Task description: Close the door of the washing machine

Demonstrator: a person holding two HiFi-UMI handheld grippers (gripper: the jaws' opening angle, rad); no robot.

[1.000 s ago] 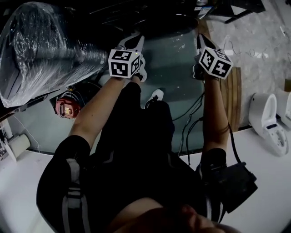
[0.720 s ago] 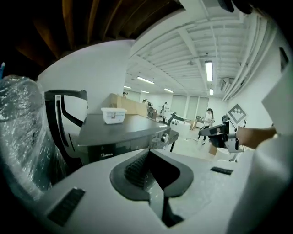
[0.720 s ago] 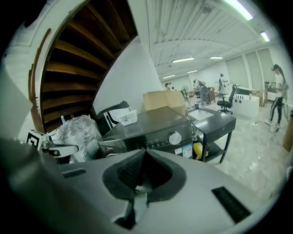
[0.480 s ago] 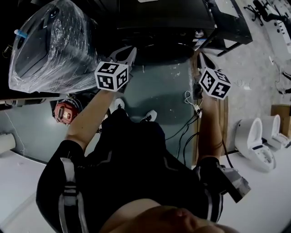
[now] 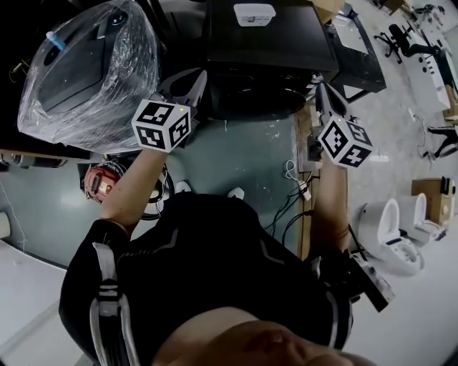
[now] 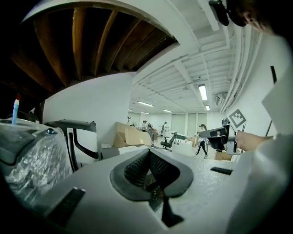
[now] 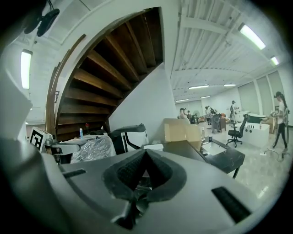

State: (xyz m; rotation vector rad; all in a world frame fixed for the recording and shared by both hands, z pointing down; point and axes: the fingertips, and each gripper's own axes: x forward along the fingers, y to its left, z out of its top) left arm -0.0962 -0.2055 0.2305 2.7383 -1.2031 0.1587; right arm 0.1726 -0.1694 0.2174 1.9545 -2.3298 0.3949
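Two hand-held grippers, both empty, held out level in front of the person.

- Left gripper (image 5: 196, 80): jaws pressed together, nothing between the pads. Left marker cube (image 5: 161, 123) faces up. It sits just beside a plastic-wrapped machine (image 5: 86, 68).
- Right gripper (image 5: 321, 91): jaws likewise closed on nothing. Right marker cube (image 5: 345, 141) faces up. It is held well apart from the left gripper.
- One washing machine (image 5: 265, 50): a black-topped cabinet straight ahead, between the two grippers and apart from both. A white container (image 5: 254, 13) rests on its top. The front lies in shadow below the top edge, so whether the door is open or closed cannot be told.
- Teal floor (image 5: 236, 157): a red device (image 5: 102, 181) at left, cables (image 5: 293, 207) at right, white toilets (image 5: 397, 239) further right.
- Background in the right gripper view: wooden stair underside (image 7: 114, 68), cardboard box (image 7: 181, 130), black table (image 7: 224, 157).
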